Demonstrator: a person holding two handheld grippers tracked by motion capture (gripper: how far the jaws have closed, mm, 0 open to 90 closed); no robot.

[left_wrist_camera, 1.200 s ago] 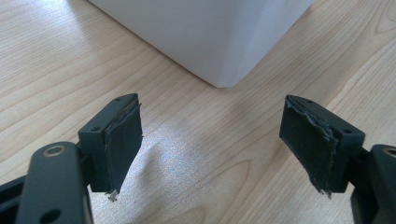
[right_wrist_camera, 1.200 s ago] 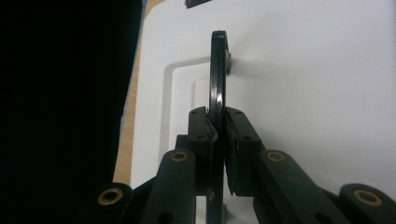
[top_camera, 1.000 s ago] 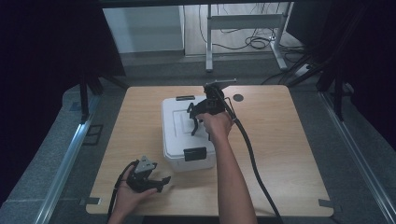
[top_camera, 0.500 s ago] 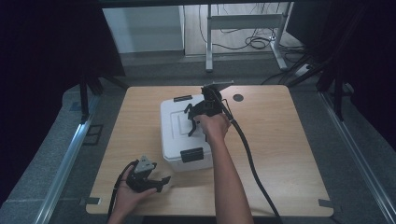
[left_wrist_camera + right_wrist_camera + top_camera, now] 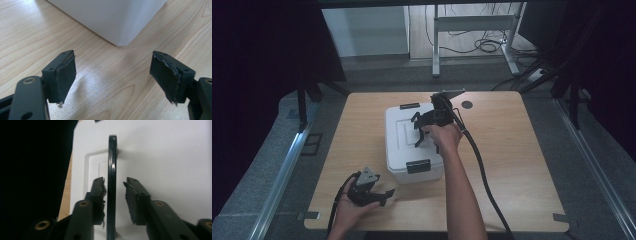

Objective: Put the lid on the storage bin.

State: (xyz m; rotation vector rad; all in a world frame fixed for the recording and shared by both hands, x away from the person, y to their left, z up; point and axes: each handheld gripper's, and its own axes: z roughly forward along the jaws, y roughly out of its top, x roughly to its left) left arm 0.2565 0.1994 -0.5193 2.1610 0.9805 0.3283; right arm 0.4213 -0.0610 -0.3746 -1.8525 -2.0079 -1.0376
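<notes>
Right gripper view shows the right gripper [image 5: 115, 187], jaws just opened, straddling the upright black handle [image 5: 111, 170] of the white plastic box [image 5: 162, 157], while the left gripper [image 5: 112, 75] gapes empty.

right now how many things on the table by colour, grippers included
white: 1, the box
black: 3, the box's handle, left gripper, right gripper
total: 4

White box [image 5: 407, 145] with black handle [image 5: 111, 182] on light wood-grain table [image 5: 522, 165].
</notes>
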